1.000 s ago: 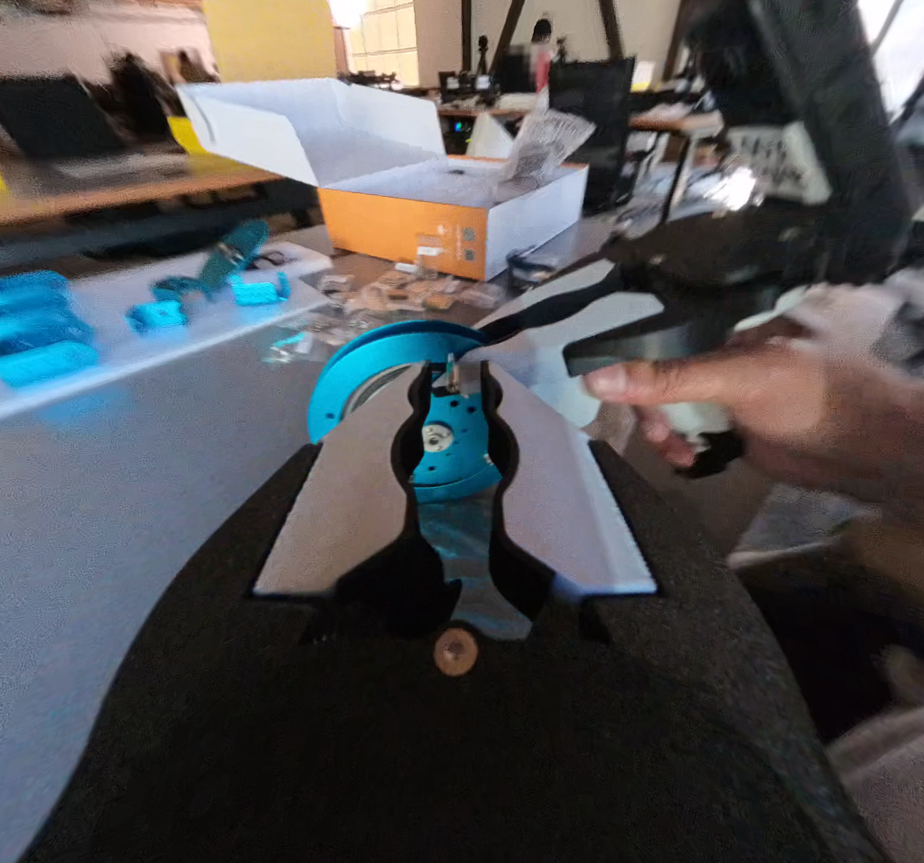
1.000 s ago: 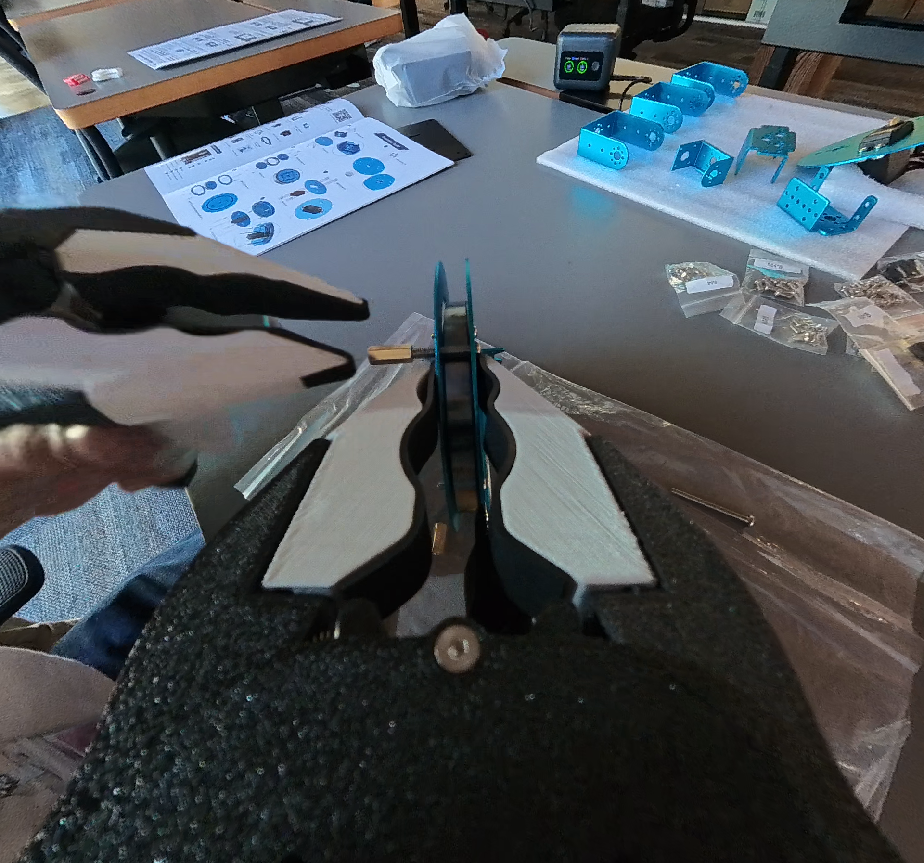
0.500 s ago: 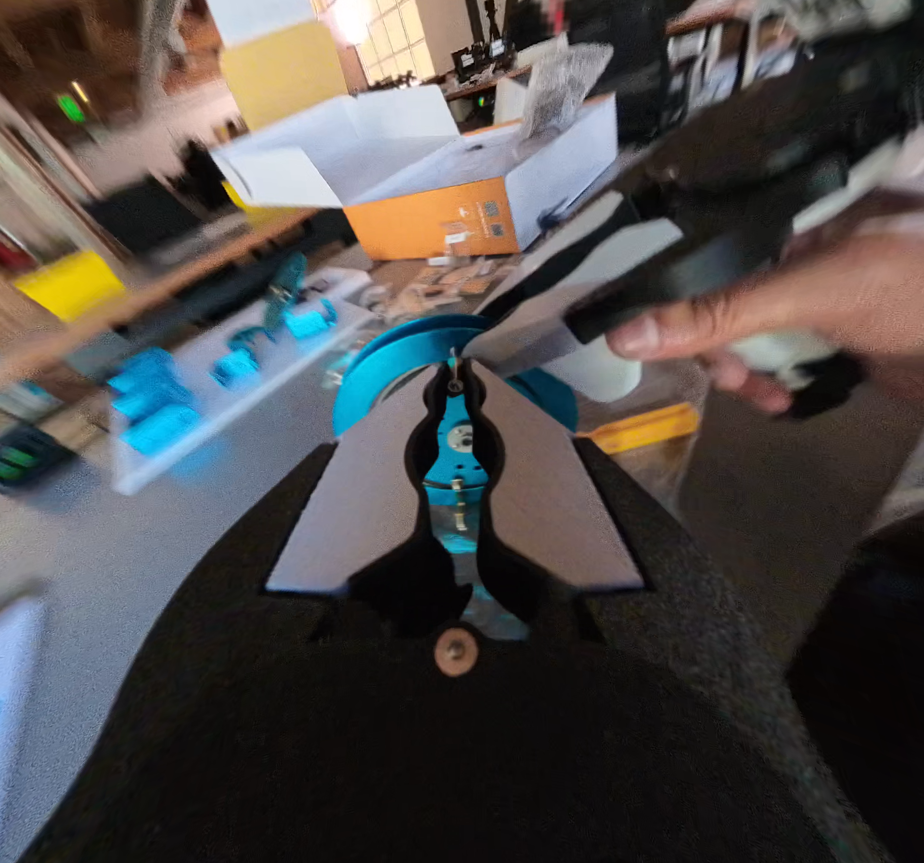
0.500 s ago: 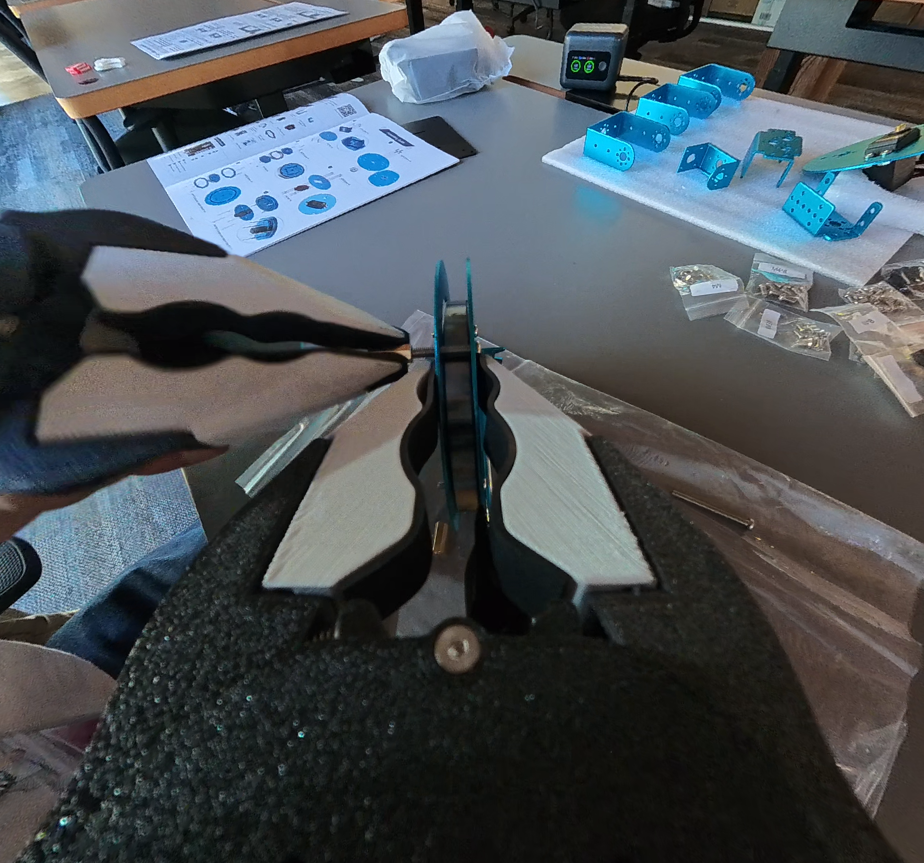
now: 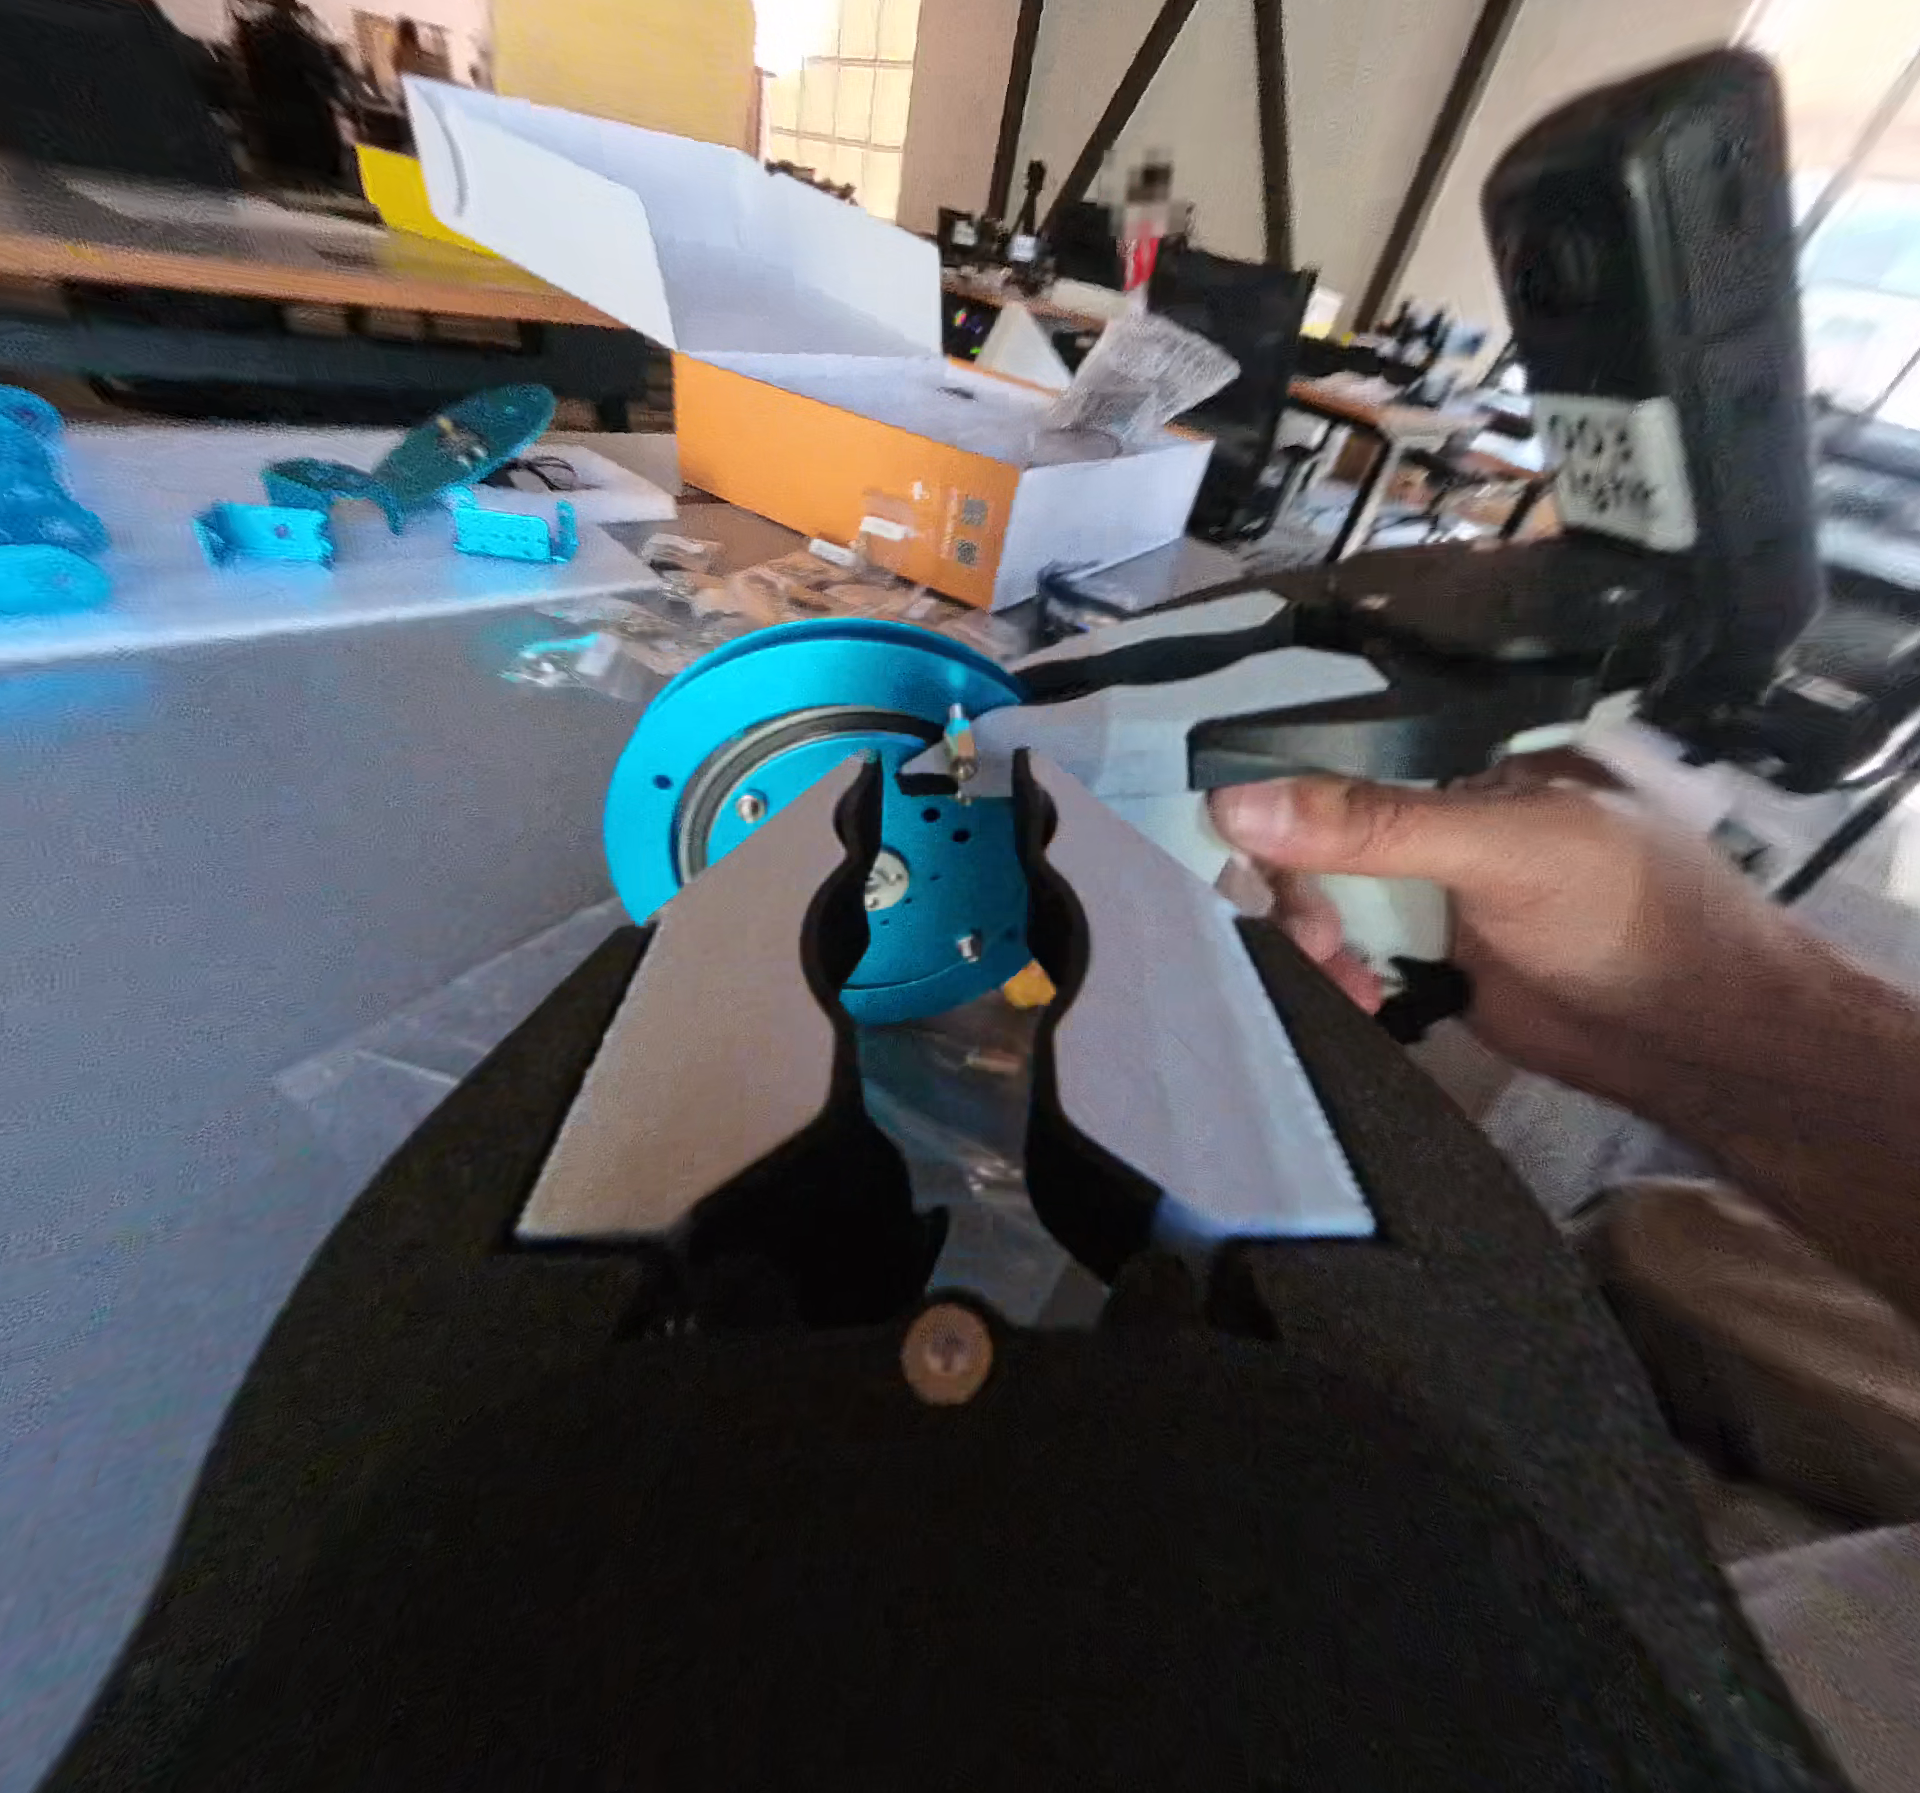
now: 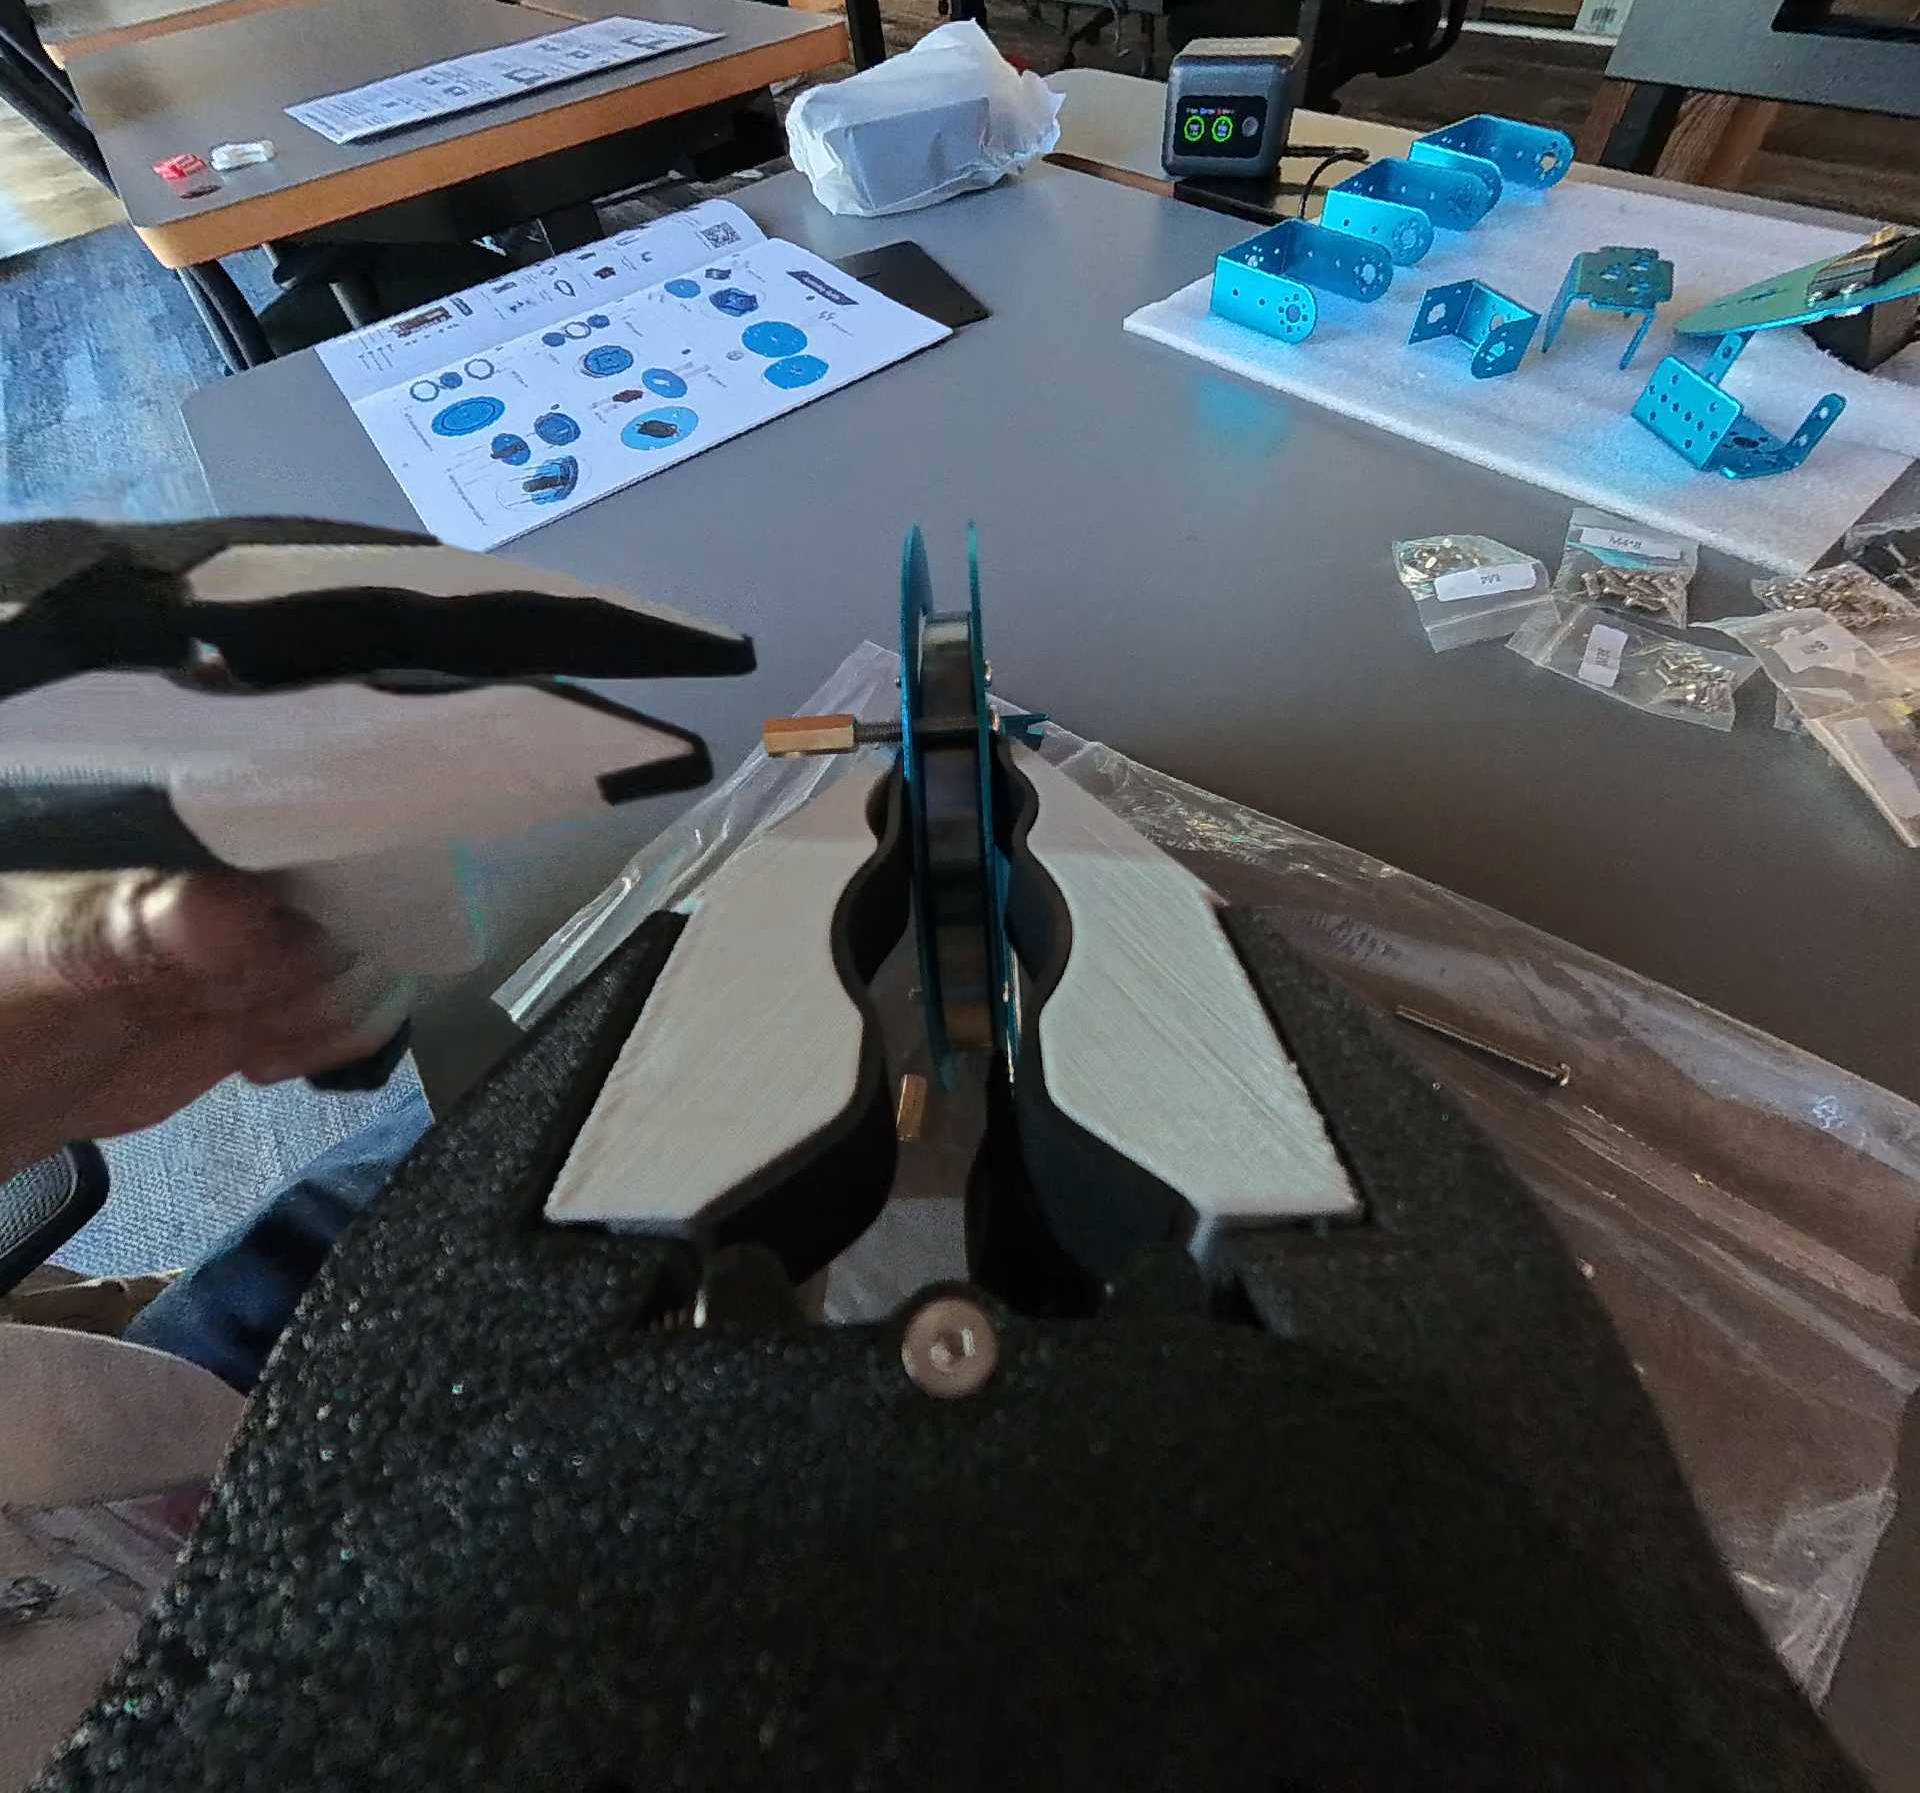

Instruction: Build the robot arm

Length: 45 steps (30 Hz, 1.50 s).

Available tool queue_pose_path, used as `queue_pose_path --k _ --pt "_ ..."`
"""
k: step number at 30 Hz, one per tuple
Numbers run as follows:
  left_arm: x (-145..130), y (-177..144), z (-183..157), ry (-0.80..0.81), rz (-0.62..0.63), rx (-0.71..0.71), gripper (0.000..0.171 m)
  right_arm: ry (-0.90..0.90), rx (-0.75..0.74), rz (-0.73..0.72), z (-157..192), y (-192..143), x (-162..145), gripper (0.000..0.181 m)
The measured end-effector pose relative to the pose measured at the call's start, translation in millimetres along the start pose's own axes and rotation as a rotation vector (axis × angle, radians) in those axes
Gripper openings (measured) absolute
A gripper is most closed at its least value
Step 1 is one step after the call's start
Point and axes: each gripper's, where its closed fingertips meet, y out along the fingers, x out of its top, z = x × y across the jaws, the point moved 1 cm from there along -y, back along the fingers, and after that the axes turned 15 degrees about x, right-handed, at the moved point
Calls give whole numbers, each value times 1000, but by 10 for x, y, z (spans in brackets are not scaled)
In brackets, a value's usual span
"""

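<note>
My right gripper [image 6: 948, 761] is shut on a blue double-disc wheel assembly [image 6: 940, 808] and holds it upright, edge-on, above a clear plastic bag [image 6: 1455, 974]. A brass standoff [image 6: 806, 736] sticks out of the wheel's left face on a thin screw. My left gripper [image 6: 694, 717] is open and empty, with its tips just left of the standoff and not touching it. In the left wrist view the open left gripper [image 5: 943, 769] frames the standoff [image 5: 961, 744] and the face of the blue wheel [image 5: 790, 694]. The right gripper [image 5: 1081, 694] and a hand [image 5: 1455, 870] show on the right.
An open instruction booklet [image 6: 623, 361] lies at the far left of the grey table [image 6: 1143, 517]. A white foam sheet [image 6: 1538, 413] carries several blue brackets [image 6: 1299, 283]. Bags of screws [image 6: 1621, 621] lie to the right and a loose screw [image 6: 1481, 1057] on the plastic. An orange and white box [image 5: 883, 486] stands open. There is about 4 cm between the tips of the two grippers.
Half a second ago my left gripper was closed on the brass standoff. It has since opened and drawn back a little to the left. The standoff stays in the wheel, and the right gripper holds still.
</note>
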Motion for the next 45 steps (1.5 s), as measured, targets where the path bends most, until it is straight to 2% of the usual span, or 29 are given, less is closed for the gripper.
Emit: queue_pose_path --k 2,4,6,7,9,11,15,16,17,18,19,21,23,25,27,30,33,35,38,41,45 --pt "21 42 13 -150 18 -43 23 -14 0 9 14 9 0 13" --pt "-18 114 8 -197 51 -66 20 -19 0 13 22 14 1 13" --pt "-66 162 -35 -207 81 -87 17 -15 0 10 20 12 1 18" --pt "-58 163 -53 -204 74 -91 7 -11 -2 8 16 8 0 12" --pt "-61 167 -52 -100 55 -45 4 -9 -1 6 15 6 -1 13" --pt "-71 164 -65 242 -10 39 4 -10 1 8 16 5 -4 13" --pt "-105 174 -79 1256 -245 219 5 -8 4 7 8 -12 -20 12" --pt "-111 185 -75 1450 -297 265 5 -5 1 6 -1 -17 -22 13" --pt "-112 198 -66 1526 -313 294 5 2 1 3 -13 -20 -23 13" --pt "-112 201 -66 1483 -297 295 5 9 6 1 -17 -20 -21 12" --pt "-109 189 -67 1373 -269 282 6 6 9 4 -12 -17 -21 13" --pt "-65 126 -55 1080 -231 247 14 -5 0 6 0 -14 -24 12" --pt "-28 53 -48 723 -160 188 22 0 -2 1 0 -19 -27 12" --pt "-1 -3 -80 398 -108 105 20 9 1 -4 -8 -23 -27 12" --pt "5 -4 -82 190 -75 65 17 7 3 0 -9 -21 -25 12" --pt "-99 74 -87 6 9 17 14 -5 4 10 2 -6 -21 12" --pt "-20 70 -33 -160 -15 -14 8 -10 2 11 10 -1 -20 13" --pt "-8 88 15 -164 -16 -3 0 -9 1 10 13 -3 -22 13" --pt "-20 113 13 -123 15 -3 0 -5 2 7 10 -6 -23 13" --pt "23 65 30 -142 -1 2 18 -15 2 15 18 6 -18 13" --pt "-21 73 -34 -278 48 -69 20 -13 3 14 17 6 -18 13"
